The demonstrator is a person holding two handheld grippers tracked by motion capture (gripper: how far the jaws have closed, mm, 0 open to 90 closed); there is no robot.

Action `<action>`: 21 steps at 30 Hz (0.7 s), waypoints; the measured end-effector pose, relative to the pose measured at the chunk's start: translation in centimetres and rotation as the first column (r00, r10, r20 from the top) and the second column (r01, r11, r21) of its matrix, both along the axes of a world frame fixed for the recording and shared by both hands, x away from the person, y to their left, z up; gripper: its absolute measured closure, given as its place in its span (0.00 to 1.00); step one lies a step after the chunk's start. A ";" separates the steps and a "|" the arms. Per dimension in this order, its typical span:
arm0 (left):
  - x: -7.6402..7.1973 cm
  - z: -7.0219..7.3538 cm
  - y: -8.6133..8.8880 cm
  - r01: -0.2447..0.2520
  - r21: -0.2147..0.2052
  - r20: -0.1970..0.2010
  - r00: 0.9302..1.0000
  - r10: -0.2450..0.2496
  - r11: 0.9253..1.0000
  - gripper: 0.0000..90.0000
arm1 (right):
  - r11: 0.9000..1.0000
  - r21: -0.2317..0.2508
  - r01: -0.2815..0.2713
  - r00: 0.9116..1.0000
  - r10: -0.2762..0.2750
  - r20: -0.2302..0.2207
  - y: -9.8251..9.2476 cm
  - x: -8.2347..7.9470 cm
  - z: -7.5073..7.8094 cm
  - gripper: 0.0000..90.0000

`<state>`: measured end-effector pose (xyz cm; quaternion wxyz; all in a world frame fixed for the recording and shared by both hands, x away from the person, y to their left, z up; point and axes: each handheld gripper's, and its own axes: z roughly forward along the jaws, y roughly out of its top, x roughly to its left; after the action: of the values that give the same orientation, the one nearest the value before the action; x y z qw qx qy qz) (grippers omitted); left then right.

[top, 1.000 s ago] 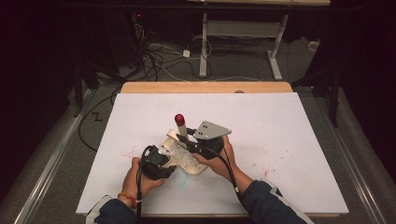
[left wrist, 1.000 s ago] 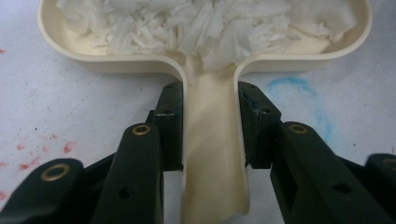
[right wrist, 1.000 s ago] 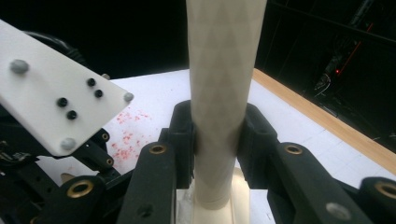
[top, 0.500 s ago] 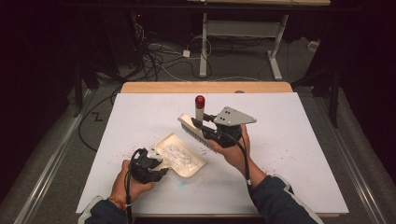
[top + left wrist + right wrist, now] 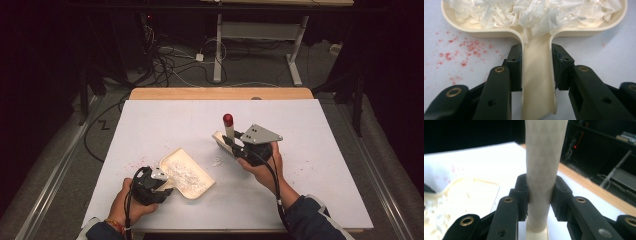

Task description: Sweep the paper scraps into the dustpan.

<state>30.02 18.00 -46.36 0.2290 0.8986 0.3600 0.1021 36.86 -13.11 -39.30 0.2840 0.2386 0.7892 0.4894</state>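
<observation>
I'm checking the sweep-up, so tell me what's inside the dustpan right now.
The dustpan, held by its handle in the left gripper, holds a heap of white shredded scraps. The heap hides most of the pan's floor, so anything under it can't be seen.

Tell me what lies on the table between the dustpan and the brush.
In the high view, a small clump of white scraps lies on the white table between the dustpan and the brush; otherwise that stretch is bare.

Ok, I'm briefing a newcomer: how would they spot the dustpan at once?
Start from the white table and look at its near left part. There the left gripper clamps the handle of a cream dustpan; unlike the red-tipped brush farther right, it is heaped with white shreds.
</observation>
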 end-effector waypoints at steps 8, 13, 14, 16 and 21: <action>-0.3 -0.1 -1.0 0.012 0.021 0.009 1.000 -0.012 1.000 0.70 | 0.997 -0.019 -0.070 0.996 0.068 -0.062 1.1 -2.2 -0.9 0.78; -0.2 -0.2 -1.3 0.014 0.022 0.008 1.000 -0.015 1.000 0.70 | 0.989 0.012 -0.148 0.986 0.149 -0.079 2.9 -3.7 -0.8 0.79; -0.2 -0.2 -1.3 0.015 0.021 0.008 1.000 -0.015 1.000 0.70 | 0.985 0.021 -0.172 0.981 0.173 -0.087 3.3 -3.9 -0.7 0.79; -0.2 -0.2 -1.2 0.013 0.016 0.007 1.000 -0.013 1.000 0.70 | 0.979 0.025 -0.201 0.975 0.202 -0.088 3.7 -4.2 -0.6 0.79; -0.2 -0.2 -1.2 0.016 0.016 0.004 1.000 -0.017 1.000 0.70 | 0.965 0.059 -0.255 0.962 0.259 -0.086 3.9 -4.8 0.4 0.79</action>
<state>29.82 16.85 -46.60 0.2235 0.9031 0.3513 0.1050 32.03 -9.24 -38.90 0.1753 0.1634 0.8140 0.5292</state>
